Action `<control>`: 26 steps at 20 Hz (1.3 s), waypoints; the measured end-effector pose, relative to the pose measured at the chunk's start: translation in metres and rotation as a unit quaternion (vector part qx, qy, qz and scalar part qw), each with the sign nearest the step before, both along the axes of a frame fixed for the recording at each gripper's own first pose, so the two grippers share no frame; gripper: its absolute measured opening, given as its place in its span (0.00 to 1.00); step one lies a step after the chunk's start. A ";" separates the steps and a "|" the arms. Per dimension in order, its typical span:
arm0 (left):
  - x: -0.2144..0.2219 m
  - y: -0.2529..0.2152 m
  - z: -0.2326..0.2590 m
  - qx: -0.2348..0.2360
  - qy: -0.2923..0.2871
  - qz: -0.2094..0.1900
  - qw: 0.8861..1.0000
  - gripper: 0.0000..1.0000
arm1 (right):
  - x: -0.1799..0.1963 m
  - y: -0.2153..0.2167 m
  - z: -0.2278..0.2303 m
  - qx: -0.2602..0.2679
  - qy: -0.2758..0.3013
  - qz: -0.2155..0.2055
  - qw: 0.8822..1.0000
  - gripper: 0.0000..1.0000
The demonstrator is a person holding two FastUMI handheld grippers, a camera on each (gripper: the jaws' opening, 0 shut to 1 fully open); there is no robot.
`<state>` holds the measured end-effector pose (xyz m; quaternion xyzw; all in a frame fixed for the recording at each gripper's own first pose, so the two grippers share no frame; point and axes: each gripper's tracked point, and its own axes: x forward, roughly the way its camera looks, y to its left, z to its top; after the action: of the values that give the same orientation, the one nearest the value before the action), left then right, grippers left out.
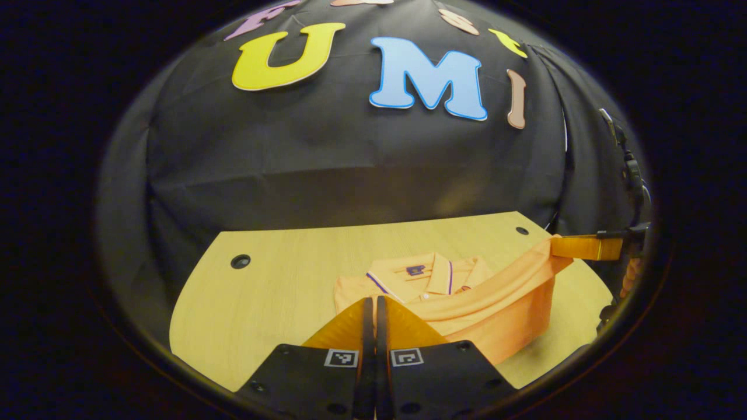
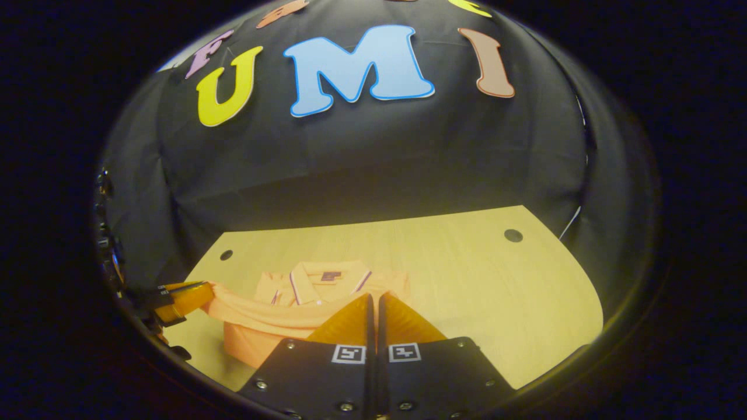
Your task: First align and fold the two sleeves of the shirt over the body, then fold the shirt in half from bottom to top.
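Both sets of jaws pressed together, each pinching the bottom hem of the orange shirt (image 1: 467, 303). Left gripper (image 1: 374, 303) holds its corner low in the left gripper view; right gripper (image 2: 374, 300) does likewise in the right gripper view, and also shows far right in the left view w/ cloth stretched to it. Shirt lies on the worktop (image 1: 280, 274), collar (image 1: 432, 274) toward the booth wall, sleeves seemingly folded in already, since the body looks narrow. Hem is lifted off the worktop and hangs in a sagging band between the two grips. Probably held at both corners so the edge stays level and taut for the bottom-to-top fold. Next likely needs: carry hem fwd toward collar, keep the two corners even, else fold lands skewed.
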<state>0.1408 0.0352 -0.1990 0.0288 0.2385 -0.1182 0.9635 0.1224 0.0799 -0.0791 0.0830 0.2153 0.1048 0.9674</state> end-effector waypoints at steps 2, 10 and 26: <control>0.013 0.000 -0.005 -0.004 -0.001 -0.001 1.000 0.06 | 0.013 0.002 0.001 -0.004 0.000 -0.005 1.000 0.00; 0.063 0.008 -0.018 -0.010 -0.022 0.007 1.000 0.06 | 0.059 0.011 -0.008 -0.045 -0.011 -0.022 0.999 0.00; 0.126 0.004 -0.077 0.007 -0.046 0.024 0.999 0.06 | 0.124 0.016 -0.078 -0.114 0.021 -0.045 0.992 0.02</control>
<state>0.2672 0.0391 -0.2764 0.0356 0.1950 -0.0913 0.9759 0.2468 0.0961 -0.1574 -0.0159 0.2421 0.0344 0.9695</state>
